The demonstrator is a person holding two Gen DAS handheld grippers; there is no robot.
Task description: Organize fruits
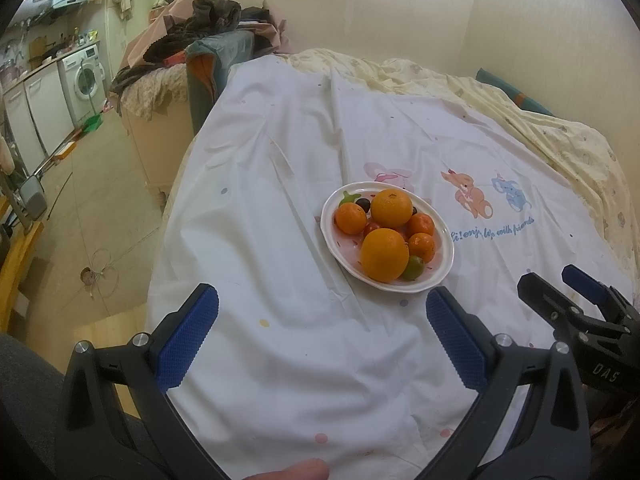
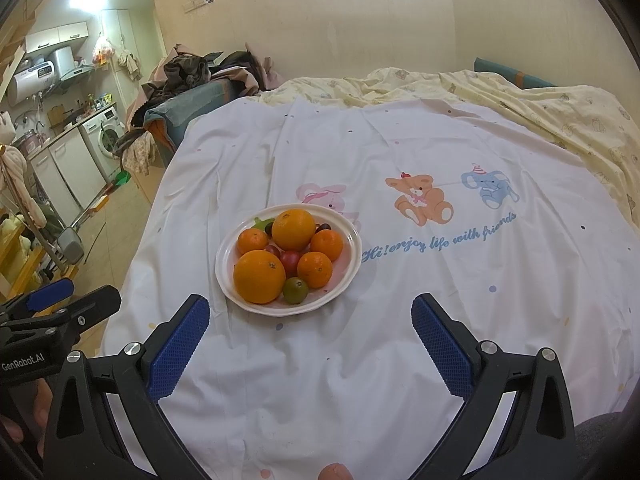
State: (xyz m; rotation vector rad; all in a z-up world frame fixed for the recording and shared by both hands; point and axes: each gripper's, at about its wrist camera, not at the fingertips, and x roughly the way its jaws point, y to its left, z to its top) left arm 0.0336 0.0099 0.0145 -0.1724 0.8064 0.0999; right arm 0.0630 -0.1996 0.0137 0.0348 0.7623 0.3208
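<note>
A white oval plate [image 1: 443, 268] [image 2: 352, 240] sits on a white printed sheet. It holds two large oranges [image 1: 384, 255] [image 2: 259, 276], three small tangerines [image 1: 351, 219] [image 2: 315, 269], a green lime [image 1: 413, 267] [image 2: 295, 290], red and dark small fruits [image 2: 291, 261] and a green piece [image 1: 347, 199]. My left gripper [image 1: 322, 300] is open and empty, near and left of the plate. My right gripper [image 2: 310, 310] is open and empty, near and right of the plate. Each gripper shows in the other's view [image 1: 560, 286] [image 2: 72, 298].
The sheet [image 1: 280, 220] [image 2: 440, 300] covers a bed with a yellow quilt [image 2: 540, 108] behind. A chair piled with clothes [image 1: 200, 40] stands at the far left. The bed's left edge drops to the floor [image 1: 80, 220]; a kitchen with a washing machine [image 1: 86, 76] lies beyond.
</note>
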